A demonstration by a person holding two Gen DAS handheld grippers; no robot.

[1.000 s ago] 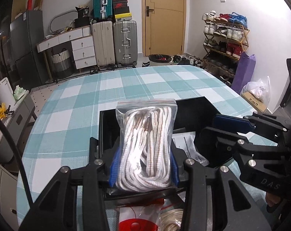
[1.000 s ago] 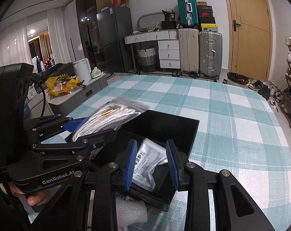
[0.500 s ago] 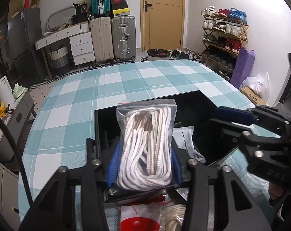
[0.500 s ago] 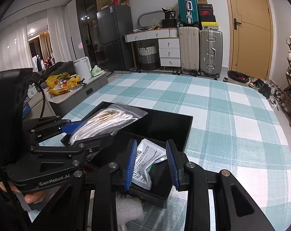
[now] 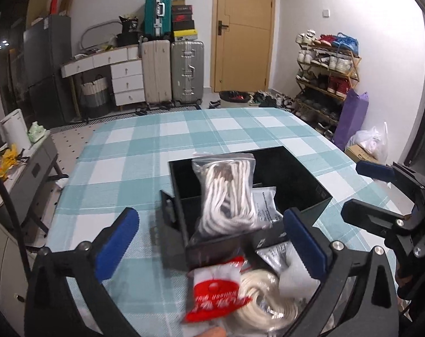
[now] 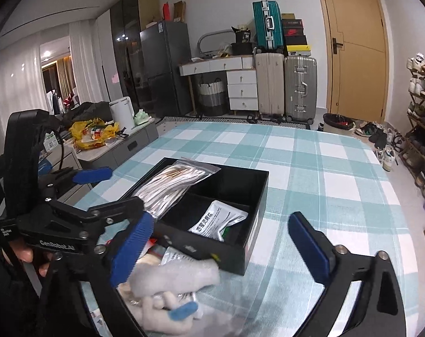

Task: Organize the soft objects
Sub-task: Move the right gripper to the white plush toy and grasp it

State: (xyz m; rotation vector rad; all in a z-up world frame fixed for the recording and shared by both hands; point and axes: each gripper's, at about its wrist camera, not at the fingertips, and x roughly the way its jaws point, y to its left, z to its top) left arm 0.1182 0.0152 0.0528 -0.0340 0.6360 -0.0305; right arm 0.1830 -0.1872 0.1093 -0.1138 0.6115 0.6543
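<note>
Both pairs of blue-padded fingers stand spread wide, their jaws having just opened, and nothing is pinched between them. The left gripper [image 5: 209, 241] hangs over the near edge of a black box [image 5: 293, 168] on the teal-and-white checked tablecloth [image 5: 145, 151]. Its pads no longer press on the clear zip bag of white rope [image 5: 226, 193], which now leans in the box's left compartment, its top edge rising above the far rim. From the right wrist view the same bag [image 6: 173, 186] lies slanted across that compartment, one corner resting on the divider.

The right gripper [image 6: 220, 241] is just as open, its fingers apart on either side of the box's near right corner. In the right compartment sits a white printed packet [image 6: 218, 220], propped at a tilt against the inner wall, free of the pads.

Closer to the person, in front of the box, a small heap of soft things waits on the cloth: a bag with a red label [image 5: 212, 295], a coil of cream rope [image 5: 265, 300] beside it, and a piece of white foam wrap [image 6: 173, 278] lying against the box's front wall. They are blurred, so I cannot tell finer details.

A hand [image 6: 24, 255] grips the handle of the left tool at the picture's left edge. Beyond the table stand suitcases [image 6: 285, 84], a wooden door [image 6: 355, 47] and a rack of shoes [image 5: 327, 67].
</note>
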